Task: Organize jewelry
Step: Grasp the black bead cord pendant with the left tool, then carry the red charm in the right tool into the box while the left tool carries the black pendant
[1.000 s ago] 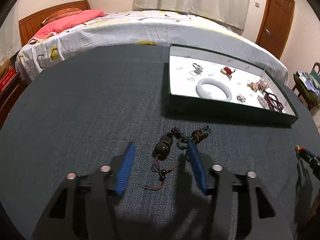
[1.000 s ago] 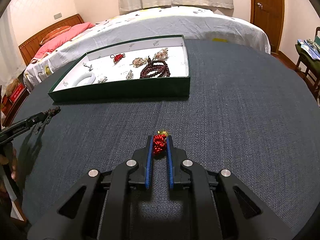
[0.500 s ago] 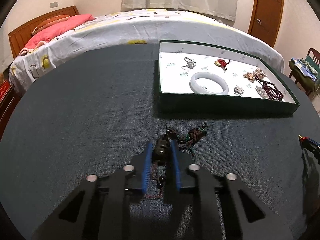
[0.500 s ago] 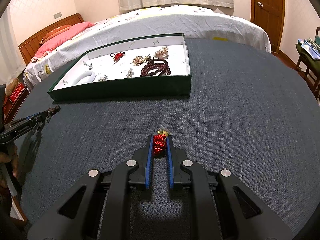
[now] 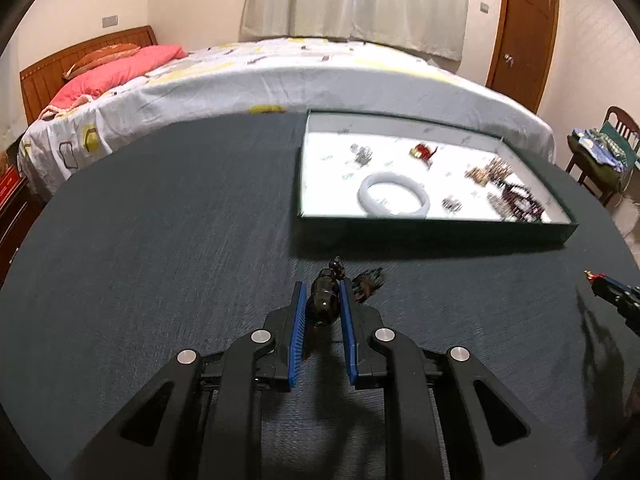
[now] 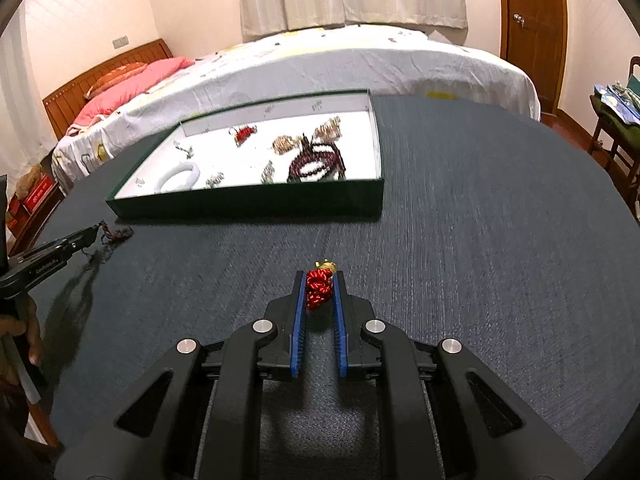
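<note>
Item 1, lower centre of the left wrist view: dark bead pendant (image 5: 325, 300), pinched between the blue pads of the left gripper (image 5: 323, 300), whose jaws stand nearly together, gripping the large bead. The piece is glossy, dark brown to black, with a smaller bead on top and a knotted brownish cord (image 5: 368, 282) trailing to the right over the grey-blue tablecloth (image 5: 160, 240). Handling, by judgement: bead hard and smooth, liable to slip; cord limp and likely to snag. It is best held at the bead's widest part, as now.

Item 2, lower centre of the right wrist view: red knotted charm (image 6: 319, 287) with a small gold end (image 6: 326, 266), held near the tips of the right gripper (image 6: 318, 286), whose jaws are almost fully together. Handling, by judgement: light, soft braided cord that compresses under the pads, so slipping seems unlikely; the gold fitting may be delicate.

Item 3, middle right of the left wrist view, beyond both pieces: green tray (image 5: 432, 226) with white lining, probable destination. Contents: white bangle (image 5: 394, 200), dark red bead strand (image 5: 520, 202), small red charm (image 5: 423, 152) and several small metallic pieces, blurred. The bangle is rigid and probably breakable.

Item 4, top of the frame: bed (image 5: 280, 76), pink pillow (image 5: 120, 70).
</note>
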Motion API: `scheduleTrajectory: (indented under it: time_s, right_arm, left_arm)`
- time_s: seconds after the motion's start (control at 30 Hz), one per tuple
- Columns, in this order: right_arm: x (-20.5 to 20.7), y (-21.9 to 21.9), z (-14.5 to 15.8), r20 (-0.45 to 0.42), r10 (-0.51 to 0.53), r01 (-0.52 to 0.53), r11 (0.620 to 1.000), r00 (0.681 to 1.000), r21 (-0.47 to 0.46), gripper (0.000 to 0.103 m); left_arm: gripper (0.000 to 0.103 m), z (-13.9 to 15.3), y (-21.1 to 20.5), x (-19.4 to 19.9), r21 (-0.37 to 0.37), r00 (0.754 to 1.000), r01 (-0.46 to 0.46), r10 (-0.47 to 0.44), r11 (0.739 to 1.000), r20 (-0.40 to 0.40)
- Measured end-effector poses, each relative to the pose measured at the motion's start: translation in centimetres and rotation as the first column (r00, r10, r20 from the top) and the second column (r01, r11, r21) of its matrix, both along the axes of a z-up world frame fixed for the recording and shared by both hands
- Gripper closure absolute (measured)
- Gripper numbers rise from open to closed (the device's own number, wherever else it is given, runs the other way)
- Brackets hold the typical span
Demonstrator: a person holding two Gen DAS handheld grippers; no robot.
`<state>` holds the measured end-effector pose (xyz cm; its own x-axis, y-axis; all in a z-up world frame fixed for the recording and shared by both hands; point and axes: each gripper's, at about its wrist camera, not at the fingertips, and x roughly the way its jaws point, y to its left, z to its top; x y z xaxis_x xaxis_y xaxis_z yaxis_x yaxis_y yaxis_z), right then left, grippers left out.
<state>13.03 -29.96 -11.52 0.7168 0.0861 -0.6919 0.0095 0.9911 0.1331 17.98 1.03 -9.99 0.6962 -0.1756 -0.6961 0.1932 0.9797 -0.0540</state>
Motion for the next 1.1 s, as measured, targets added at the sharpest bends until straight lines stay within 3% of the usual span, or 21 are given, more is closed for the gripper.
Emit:
scheduleTrajectory:
  time_s: [0.37, 0.67, 0.87, 1.1]
  right_arm:
    - [0.3, 1.0, 4.2, 0.118, 0.033, -0.034, 0.999, 0.992, 0.003, 0.09]
    - [3.8, 2.9, 8.0, 0.227, 0.094, -0.088, 0.995, 0.969, -0.036, 0.09]
    - [8.1, 3.8, 9.0, 0.279, 0.112, -0.104, 0.994, 0.954, -0.045, 0.09]
    - [14.0, 4.3, 7.5, 0.283, 0.12, -0.11, 0.993, 0.951, -0.051, 0.09]
  left_arm:
    - [0.085, 5.6, -1.9, -0.6, -0.076, 0.99, 0.048, -0.037, 0.996, 0.137]
    - [0.085, 8.9, -4.7, 2.5, -0.117, 0.97, 0.11, -0.081, 0.987, 0.228]
    - [0.085, 8.8, -6.9, 6.0, -0.114, 0.964, 0.114, -0.082, 0.987, 0.251]
    - [0.085, 5.6, -9.0, 11.2, -0.102, 0.983, 0.083, -0.065, 0.991, 0.173]
